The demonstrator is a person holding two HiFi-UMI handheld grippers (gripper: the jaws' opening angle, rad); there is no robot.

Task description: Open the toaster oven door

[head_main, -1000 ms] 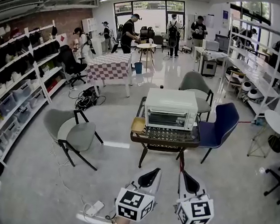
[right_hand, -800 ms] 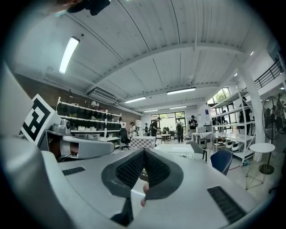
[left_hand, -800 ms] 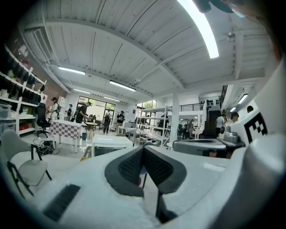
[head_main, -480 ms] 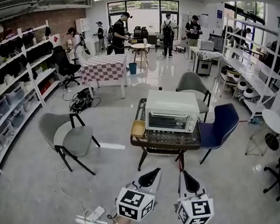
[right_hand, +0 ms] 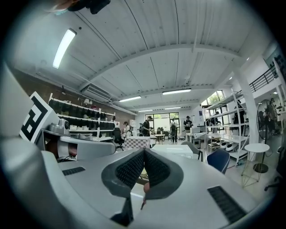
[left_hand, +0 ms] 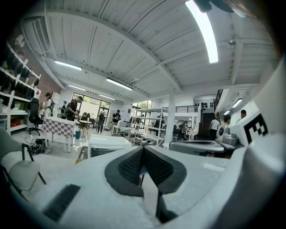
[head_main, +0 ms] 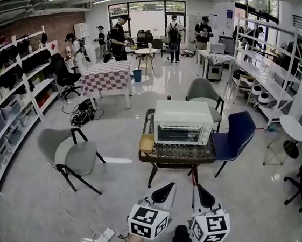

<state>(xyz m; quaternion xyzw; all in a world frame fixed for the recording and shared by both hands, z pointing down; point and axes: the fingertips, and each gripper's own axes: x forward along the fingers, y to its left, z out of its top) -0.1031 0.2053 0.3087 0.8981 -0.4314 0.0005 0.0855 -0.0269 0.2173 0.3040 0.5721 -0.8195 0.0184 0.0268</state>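
**A:** Where is the toaster oven from where we stand?

**B:** Straight ahead, well apart from us. The white toaster oven (head_main: 183,116) sits on a small dark counter (head_main: 176,158) in the middle of a bright workshop. Its glass door (head_main: 179,134) faces us and is closed. A small tan tray (head_main: 147,142) rests just beside it at the counter's left end.

**A:** And our tools?

**B:** We hold both low in front of us, pointing level toward the oven. The left tool (head_main: 166,188) is clenched, pads together on nothing. The right tool (head_main: 200,190) is likewise clenched and empty. We judge the door untouched and the approach not yet finished.

**A:** What could go wrong?

**B:** With the pads pressed together we could not take the handle, so we would have to part them first. A hard pull might drag the oven toward the counter's front edge. The door likely drops toward us, so standing too close would block it. Cables (head_main: 102,236) on the floor at our lower left are a trip risk.

**A:** What room do we have?

**B:** The floor between us and the counter is open. A blue chair (head_main: 239,134) stands just beside the counter on the right, with a grey chair (head_main: 203,90) behind it. Another grey chair (head_main: 74,155) is well off to the left.
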